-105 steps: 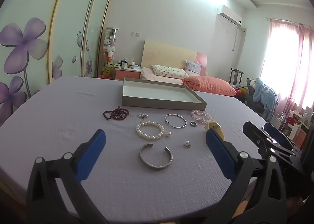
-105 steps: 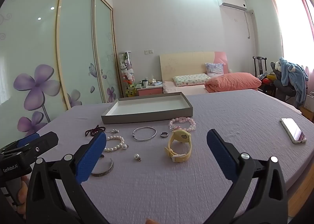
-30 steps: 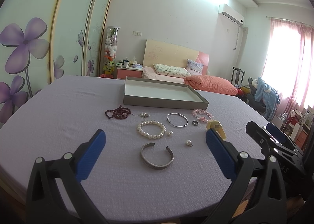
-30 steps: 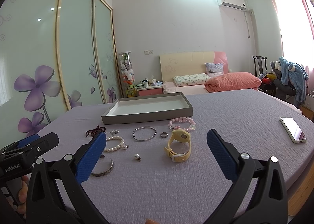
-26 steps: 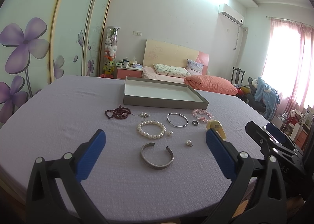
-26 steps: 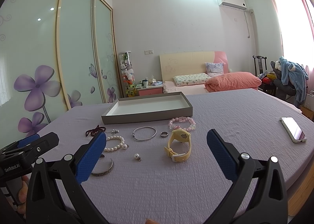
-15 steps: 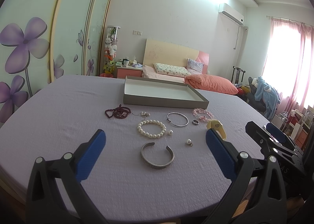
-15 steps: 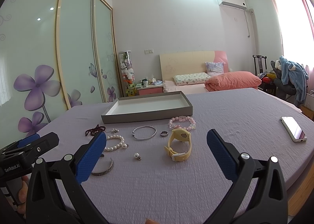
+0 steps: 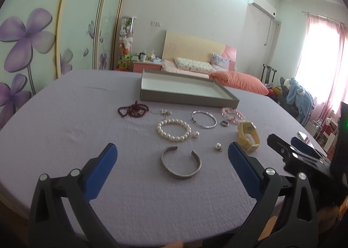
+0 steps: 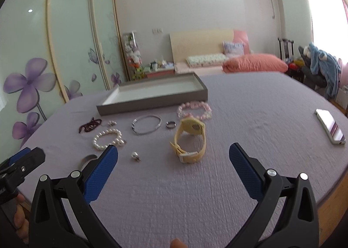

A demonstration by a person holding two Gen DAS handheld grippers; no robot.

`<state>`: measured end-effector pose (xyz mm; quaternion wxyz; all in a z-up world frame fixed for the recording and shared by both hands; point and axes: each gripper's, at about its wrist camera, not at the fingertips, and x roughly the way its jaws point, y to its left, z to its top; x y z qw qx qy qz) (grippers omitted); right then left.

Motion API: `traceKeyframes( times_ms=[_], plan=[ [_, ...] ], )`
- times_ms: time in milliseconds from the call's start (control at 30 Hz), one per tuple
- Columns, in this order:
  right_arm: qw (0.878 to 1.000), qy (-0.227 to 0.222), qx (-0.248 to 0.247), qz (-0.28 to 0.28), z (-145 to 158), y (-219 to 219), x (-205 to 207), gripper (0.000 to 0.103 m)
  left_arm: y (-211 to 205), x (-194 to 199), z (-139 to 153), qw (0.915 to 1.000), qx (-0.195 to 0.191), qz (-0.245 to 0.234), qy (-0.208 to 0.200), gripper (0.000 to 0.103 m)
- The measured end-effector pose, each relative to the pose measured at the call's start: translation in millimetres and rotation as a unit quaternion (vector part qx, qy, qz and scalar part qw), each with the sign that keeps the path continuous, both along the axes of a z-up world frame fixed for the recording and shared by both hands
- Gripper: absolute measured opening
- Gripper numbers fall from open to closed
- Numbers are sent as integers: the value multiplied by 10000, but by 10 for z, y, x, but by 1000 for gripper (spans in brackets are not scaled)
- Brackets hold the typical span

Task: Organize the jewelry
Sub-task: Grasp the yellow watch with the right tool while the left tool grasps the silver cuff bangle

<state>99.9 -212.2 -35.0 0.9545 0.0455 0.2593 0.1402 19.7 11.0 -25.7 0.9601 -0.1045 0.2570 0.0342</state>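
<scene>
**Both tongs spread over the jewelry, tray bare**

My right camera alone shows a phone (image 10: 330, 126) far right; my left alone shows the whole silver cuff (image 9: 181, 162). The grey tray (image 9: 187, 97) holds nothing. My left tongs (image 9: 171, 156) and right tongs (image 10: 173, 156) gape wide, unladen. The yellow watch (image 10: 190, 139) and pearl bracelet (image 9: 173, 129) lie on the purple cloth (image 9: 65, 130).
</scene>
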Motion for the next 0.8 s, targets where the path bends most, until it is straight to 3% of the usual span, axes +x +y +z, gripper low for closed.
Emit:
traceKeyframes(
  times_ms=[167, 333, 500, 700, 767, 800],
  plan=[
    [9974, 662, -230, -183, -90, 23, 324, 102, 7, 143, -122, 9996, 25, -3, 293, 101],
    [9908, 1330, -129, -235, -203, 58, 652, 102, 0, 276, -207, 9987, 60, -88, 501, 101],
    [9873, 1494, -365, -401, -251, 138, 810, 99, 3, 380, -252, 9978, 152, -124, 627, 101],
    [9835, 1661, -567, -442, -339, 193, 944, 84, -21, 502, -300, 9965, 224, -210, 777, 101],
    [9820, 1727, -609, -473, -383, 193, 959, 65, -39, 546, -314, 9959, 279, -241, 826, 101],
    [9819, 1733, -591, -478, -400, 183, 955, 63, -54, 569, -324, 9955, 309, -264, 860, 101]
  ],
)
